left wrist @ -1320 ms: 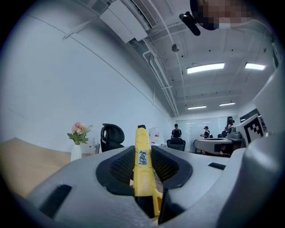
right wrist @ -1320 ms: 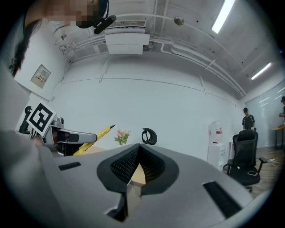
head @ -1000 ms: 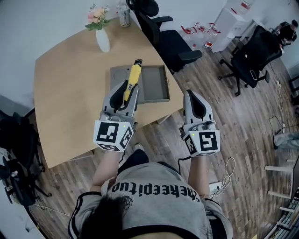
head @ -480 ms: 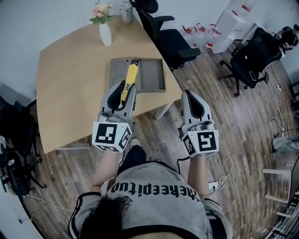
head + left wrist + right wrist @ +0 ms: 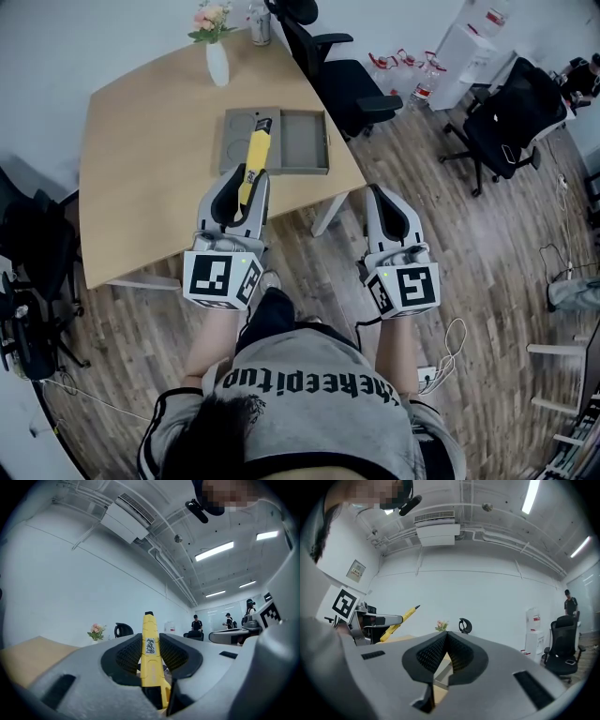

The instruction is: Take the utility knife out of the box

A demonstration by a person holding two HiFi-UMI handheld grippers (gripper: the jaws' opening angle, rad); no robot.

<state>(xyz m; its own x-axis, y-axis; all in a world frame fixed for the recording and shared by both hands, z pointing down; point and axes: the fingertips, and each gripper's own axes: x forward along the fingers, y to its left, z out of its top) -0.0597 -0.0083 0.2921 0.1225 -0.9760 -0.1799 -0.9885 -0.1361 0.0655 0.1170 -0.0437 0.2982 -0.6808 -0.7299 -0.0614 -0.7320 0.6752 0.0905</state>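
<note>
So the left gripper [image 5: 247, 176] has its jaws clamped on the utility knife [image 5: 253, 156], gripping the yellow body partway along, with the black-tipped end poking out past the jaws and angled a bit upward. The knife is up in the air, clear of the box [image 5: 302, 141], though from the head view its tip lines up over the box's left half. The grey box sits open on the desk [image 5: 141, 178], near the edge. The right gripper [image 5: 382, 195] hangs over the wood floor [image 5: 469, 234] just off the desk, jaws pinched together with nothing between them. A vase of flowers [image 5: 217, 64] stands at the desk's far side.
</note>
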